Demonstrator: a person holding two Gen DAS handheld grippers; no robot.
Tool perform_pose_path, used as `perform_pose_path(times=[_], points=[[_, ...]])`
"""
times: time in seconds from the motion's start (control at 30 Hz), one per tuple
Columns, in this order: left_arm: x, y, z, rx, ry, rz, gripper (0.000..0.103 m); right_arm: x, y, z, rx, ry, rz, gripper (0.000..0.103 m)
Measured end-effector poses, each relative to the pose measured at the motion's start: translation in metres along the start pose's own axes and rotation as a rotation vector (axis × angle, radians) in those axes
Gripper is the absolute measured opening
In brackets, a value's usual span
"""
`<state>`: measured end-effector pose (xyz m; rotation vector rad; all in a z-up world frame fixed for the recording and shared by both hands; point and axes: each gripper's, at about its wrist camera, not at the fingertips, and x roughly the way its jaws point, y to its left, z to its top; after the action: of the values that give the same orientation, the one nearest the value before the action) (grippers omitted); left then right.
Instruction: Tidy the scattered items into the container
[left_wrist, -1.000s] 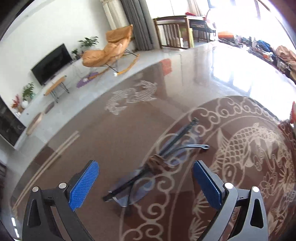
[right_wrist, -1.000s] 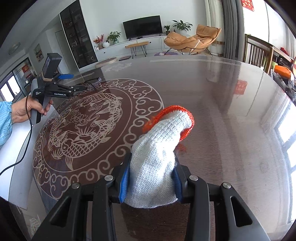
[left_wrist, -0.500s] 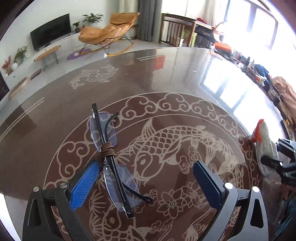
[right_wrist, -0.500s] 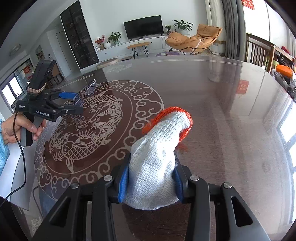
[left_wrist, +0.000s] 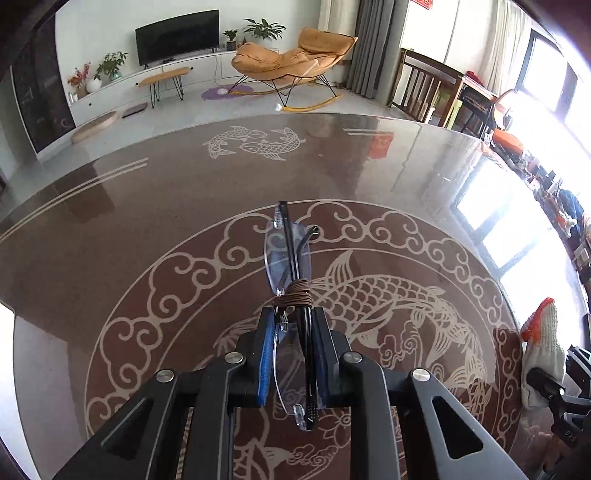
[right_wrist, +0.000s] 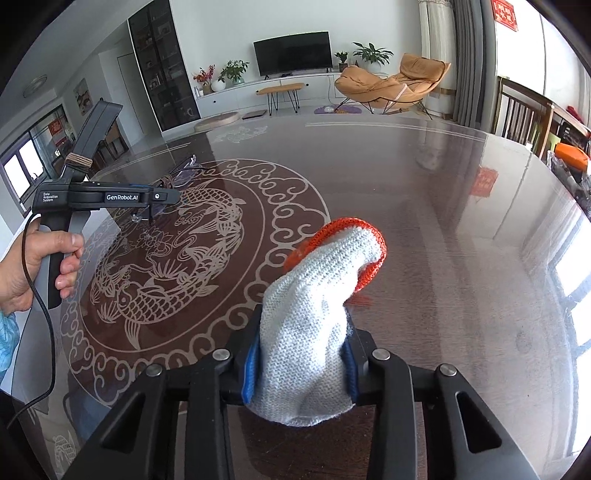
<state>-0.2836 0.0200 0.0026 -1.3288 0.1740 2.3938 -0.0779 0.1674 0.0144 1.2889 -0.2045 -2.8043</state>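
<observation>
Left claw (left_wrist: 291, 325) is clamped tight on the folded rimless glasses (left_wrist: 290, 258), cord-wrapped at the bridge, over the glossy carp-pattern desk (left_wrist: 147, 229). Right claw (right_wrist: 301, 347) is closing, pinching a knit white glove (right_wrist: 314, 306) with orange cuff.

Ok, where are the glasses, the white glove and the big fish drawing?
Glasses (left_wrist: 289, 254), left wrist view, on the far clear lens.
Glove (right_wrist: 310, 317), right wrist view, on the white knit middle.
Fish drawing (left_wrist: 384, 299), left wrist view, on the fish's scaly body on the table.
</observation>
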Motion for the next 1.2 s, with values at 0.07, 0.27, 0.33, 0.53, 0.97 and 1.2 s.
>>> perform_pose_path(times=[0.07,0.27,0.33,0.53,0.97,1.2], points=[[-0.008,-0.002,-0.013,-0.003,0.002,-0.006,0.018,-0.002,-0.007,-0.003,0.039,0.001,0.030,0.035],[-0.055,-0.026,-0.075,-0.064,-0.007,-0.084,0.015,-0.024,-0.014,-0.023,0.103,-0.042,0.114,0.035],[-0.073,-0.033,-0.101,-0.096,-0.019,-0.101,0.015,-0.032,-0.014,-0.029,0.113,-0.064,0.135,0.035],[-0.102,-0.046,-0.156,-0.175,-0.031,-0.102,0.015,-0.038,-0.004,-0.043,0.095,-0.056,0.145,0.035],[-0.111,-0.043,-0.154,-0.194,-0.044,0.046,0.069,-0.032,-0.008,-0.048,0.104,-0.004,0.104,0.035],[-0.107,-0.057,-0.131,-0.166,-0.072,0.058,0.074,-0.031,-0.003,-0.047,0.071,0.002,0.067,0.035]])
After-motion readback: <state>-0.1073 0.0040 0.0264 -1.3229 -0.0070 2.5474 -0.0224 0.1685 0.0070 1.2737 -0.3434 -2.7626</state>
